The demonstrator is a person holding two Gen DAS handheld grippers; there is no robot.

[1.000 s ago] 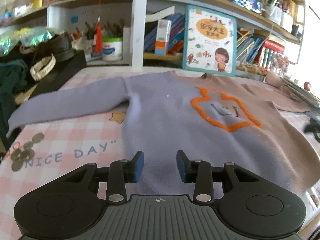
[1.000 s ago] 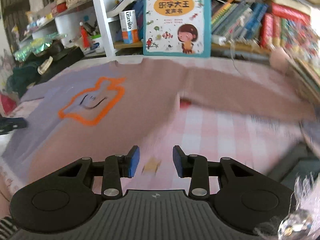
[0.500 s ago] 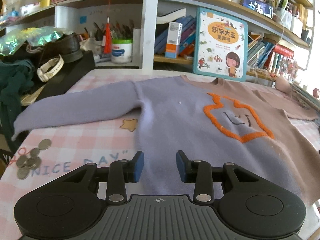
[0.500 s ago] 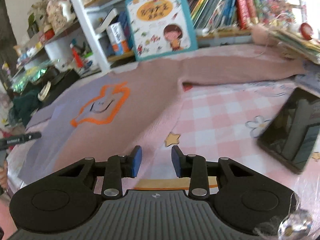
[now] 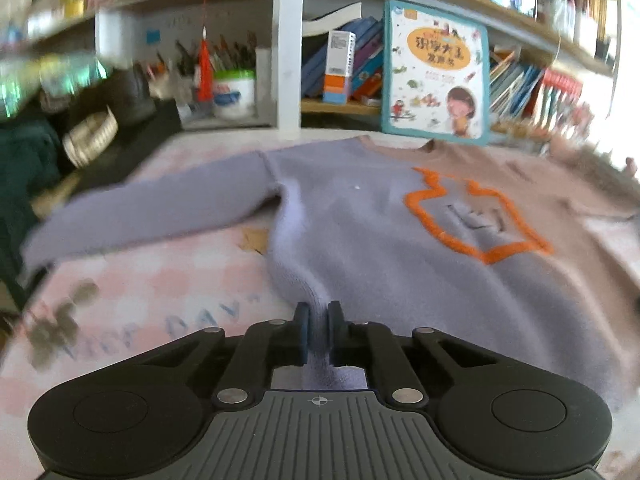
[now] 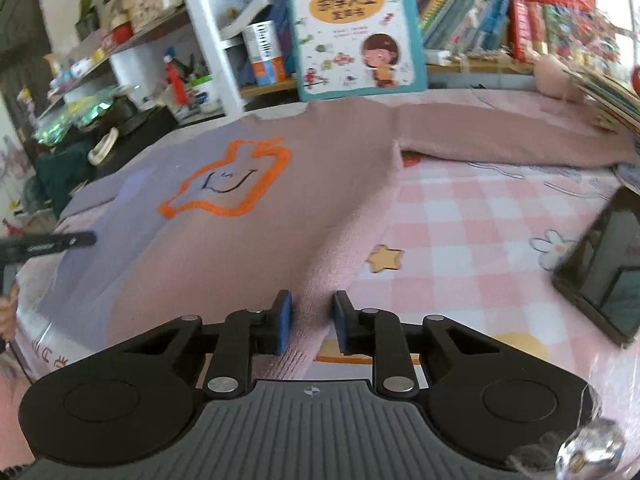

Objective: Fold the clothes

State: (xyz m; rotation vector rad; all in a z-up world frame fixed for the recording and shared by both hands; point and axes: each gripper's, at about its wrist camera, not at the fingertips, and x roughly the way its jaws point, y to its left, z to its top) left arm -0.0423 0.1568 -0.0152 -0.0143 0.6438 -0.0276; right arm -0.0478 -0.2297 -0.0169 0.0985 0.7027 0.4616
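The soft knitted sweater (image 5: 360, 248) is lilac on one half and dusty pink on the other, with an orange outlined figure (image 6: 224, 184) holding thin black face lines on the chest. The tablecloth (image 6: 472, 216) is checked pink and white, printed with a yellow star (image 6: 385, 258) and blue-grey lettering (image 5: 200, 320). The upright picture book (image 6: 356, 28) has a teal border, a white cover and an orange title patch.

The sweater (image 6: 248, 240) lies flat on the tablecloth (image 6: 472, 216), the picture book (image 6: 356, 28) upright behind it.
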